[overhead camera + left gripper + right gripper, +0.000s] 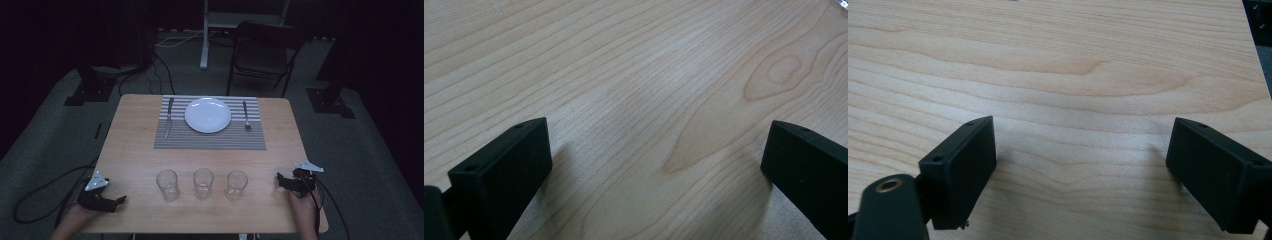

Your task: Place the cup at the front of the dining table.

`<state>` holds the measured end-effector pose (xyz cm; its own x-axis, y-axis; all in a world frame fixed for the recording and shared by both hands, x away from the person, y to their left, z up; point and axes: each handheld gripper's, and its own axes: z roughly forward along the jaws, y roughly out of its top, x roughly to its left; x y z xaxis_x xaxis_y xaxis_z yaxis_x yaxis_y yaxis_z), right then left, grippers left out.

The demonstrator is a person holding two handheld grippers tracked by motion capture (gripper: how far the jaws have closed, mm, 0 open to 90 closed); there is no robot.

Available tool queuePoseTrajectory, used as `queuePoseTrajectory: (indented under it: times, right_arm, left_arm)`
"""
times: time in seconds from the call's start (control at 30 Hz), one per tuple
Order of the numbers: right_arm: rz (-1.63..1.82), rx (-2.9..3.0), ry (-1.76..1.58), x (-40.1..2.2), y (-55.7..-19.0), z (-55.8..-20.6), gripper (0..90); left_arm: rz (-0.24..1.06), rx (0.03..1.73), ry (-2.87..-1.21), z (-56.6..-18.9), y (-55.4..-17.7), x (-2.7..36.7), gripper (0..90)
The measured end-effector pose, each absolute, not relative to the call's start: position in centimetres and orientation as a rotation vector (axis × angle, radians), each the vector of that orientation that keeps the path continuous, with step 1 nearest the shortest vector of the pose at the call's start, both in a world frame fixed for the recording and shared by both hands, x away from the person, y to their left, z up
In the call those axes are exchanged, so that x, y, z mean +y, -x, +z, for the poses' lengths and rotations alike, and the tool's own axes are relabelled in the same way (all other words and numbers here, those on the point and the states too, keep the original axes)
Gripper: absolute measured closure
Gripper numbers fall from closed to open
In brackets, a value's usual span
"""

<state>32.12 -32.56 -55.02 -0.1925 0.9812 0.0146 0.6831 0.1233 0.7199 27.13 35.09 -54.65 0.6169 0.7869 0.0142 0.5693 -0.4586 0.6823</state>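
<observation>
1. One wooden table [135,150] carries everything; a folding chair [262,52] stands on the floor beyond its far edge.
2. A striped placemat [210,137] lies at the far middle of the table, well apart from both grippers.
3. A white plate [208,115] sits on the placemat, with a knife [169,117] to its left and a fork [246,116] to its right, each apart from the plate.
4. The left gripper [120,201] rests at the near left corner of the table, held by a hand [75,220]; in the left gripper view its jaws stand wide apart over bare wood, with nothing between them.
5. The right gripper [280,181] rests near the table's right edge; in the right gripper view its jaws are likewise spread wide over bare wood.
6. Three clear glasses stand upright in a row between the two grippers: the left glass [167,184], the middle glass [203,182] and the right glass [236,184], none touching a gripper or another glass.
</observation>
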Motion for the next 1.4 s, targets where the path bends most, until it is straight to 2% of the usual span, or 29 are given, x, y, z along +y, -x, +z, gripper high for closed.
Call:
queuePoseTrajectory:
  times: [0.5, 0.57, 0.83, 0.9, 1.4]
  right_arm:
    - [0.836, 1.937, -1.602, -32.6, -32.1, -55.0, 12.3]
    - [0.836, 1.937, -1.602, -32.6, -32.1, -55.0, 12.4]
    - [0.837, 1.936, -1.601, -32.6, -32.1, -55.0, 12.4]
    - [0.837, 1.936, -1.602, -32.6, -32.1, -55.0, 12.4]
    - [0.837, 1.933, -1.602, -32.5, -32.1, -55.0, 12.9]
  left_arm:
    - [0.430, 1.083, -2.206, -54.5, -27.4, 34.8, 0.3]
    - [0.388, 1.089, -2.169, -54.4, -27.3, 35.1, 0.3]
    - [0.353, 1.067, -2.193, -54.1, -27.2, 34.5, 1.5]
    - [0.335, 1.043, -2.192, -53.9, -27.2, 34.2, 3.9]
    - [0.283, 0.902, -2.179, -51.3, -27.9, 31.7, 3.9]
